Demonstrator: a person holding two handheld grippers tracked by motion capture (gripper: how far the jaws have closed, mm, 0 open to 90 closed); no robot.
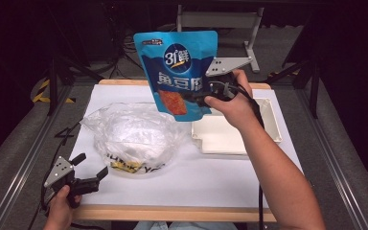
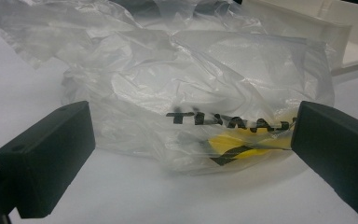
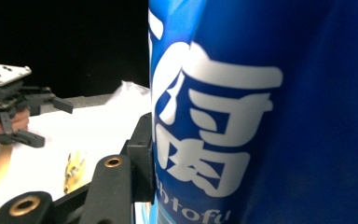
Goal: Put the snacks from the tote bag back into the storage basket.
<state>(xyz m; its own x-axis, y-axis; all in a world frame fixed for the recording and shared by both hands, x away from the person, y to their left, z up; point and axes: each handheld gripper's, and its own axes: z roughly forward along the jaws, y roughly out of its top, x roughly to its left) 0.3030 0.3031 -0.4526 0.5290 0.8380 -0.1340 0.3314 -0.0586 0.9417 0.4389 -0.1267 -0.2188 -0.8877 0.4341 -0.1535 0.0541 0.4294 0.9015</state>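
Observation:
A blue snack pouch point(image 1: 177, 62) with white lettering and a picture of red food hangs upright in the air over the far middle of the table. My right gripper point(image 1: 191, 99) is shut on its lower right part. In the right gripper view the pouch point(image 3: 261, 116) looms close, and one black finger point(image 3: 140, 154) presses on its left side. My left gripper point(image 1: 92, 166) rests open at the table's front left corner with nothing between its jaws. It faces a crumpled clear plastic bag point(image 1: 132, 136) with black and yellow print, which lies just beyond the jaws point(image 2: 191, 93).
A shallow white tray point(image 1: 268, 124) sits on the white table sheet at the right, below the right hand; its wall point(image 2: 307, 23) shows behind the bag. The left gripper point(image 3: 14, 107) appears far off in the right gripper view. Dark floor and stands surround the table.

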